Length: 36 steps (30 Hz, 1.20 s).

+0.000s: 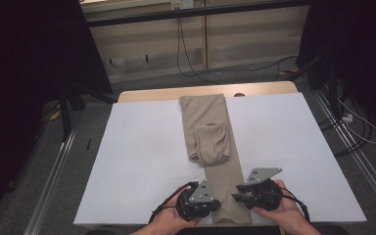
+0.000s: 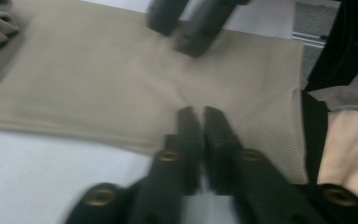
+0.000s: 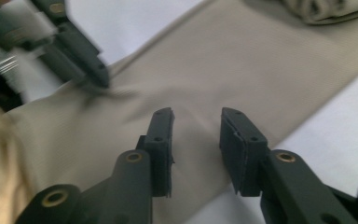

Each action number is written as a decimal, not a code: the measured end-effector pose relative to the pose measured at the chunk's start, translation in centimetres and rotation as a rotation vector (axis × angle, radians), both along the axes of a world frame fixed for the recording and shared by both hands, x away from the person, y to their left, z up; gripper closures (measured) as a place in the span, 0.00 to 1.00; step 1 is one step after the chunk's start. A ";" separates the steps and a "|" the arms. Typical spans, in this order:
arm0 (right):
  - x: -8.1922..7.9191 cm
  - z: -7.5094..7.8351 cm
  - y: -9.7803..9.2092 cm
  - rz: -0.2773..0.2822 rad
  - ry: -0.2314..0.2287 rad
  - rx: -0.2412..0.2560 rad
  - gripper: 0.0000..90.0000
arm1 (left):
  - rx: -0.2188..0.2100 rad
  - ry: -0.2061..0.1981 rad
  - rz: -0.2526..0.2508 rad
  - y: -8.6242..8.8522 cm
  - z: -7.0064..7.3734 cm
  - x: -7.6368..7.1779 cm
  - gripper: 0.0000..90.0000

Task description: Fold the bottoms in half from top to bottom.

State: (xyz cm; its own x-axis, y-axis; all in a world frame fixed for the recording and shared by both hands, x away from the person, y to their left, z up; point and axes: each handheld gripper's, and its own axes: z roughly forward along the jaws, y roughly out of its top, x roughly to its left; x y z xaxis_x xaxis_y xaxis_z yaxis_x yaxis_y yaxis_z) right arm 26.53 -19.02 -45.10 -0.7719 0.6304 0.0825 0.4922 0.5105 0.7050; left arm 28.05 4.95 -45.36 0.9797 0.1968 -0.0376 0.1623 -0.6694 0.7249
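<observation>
White counter (image 1: 142,161) carries tan trousers (image 1: 207,127); left claw (image 2: 202,122) pinches their near edge shut, right claw (image 3: 196,126) gapes empty above the cloth.

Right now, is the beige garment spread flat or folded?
Partly folded: the beige garment's far part is doubled back onto itself, while the near strip lies flat.

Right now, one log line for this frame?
left gripper: shut on trousers | right gripper: open over near end | far end folded back | white table
</observation>
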 end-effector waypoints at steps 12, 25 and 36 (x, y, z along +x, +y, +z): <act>-2.6 0.0 2.4 0.096 -0.030 -0.040 1.00 | -0.016 0.107 0.087 3.1 0.7 0.9 1.00; -2.2 0.5 4.1 0.141 0.050 0.048 0.85 | -0.037 0.132 0.123 6.3 1.0 0.3 0.75; 6.7 1.4 3.8 -0.067 -0.076 -0.015 0.85 | -0.081 0.034 0.357 5.5 1.9 8.7 0.61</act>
State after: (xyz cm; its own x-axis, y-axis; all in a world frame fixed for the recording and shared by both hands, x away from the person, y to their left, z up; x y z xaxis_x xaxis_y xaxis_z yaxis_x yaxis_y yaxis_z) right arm 33.25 -15.17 -43.74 -0.7319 0.6813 0.0153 0.4710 0.4894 0.7339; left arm 36.74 10.48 -43.51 0.8480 0.5209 -0.0983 0.3998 -0.5068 0.7637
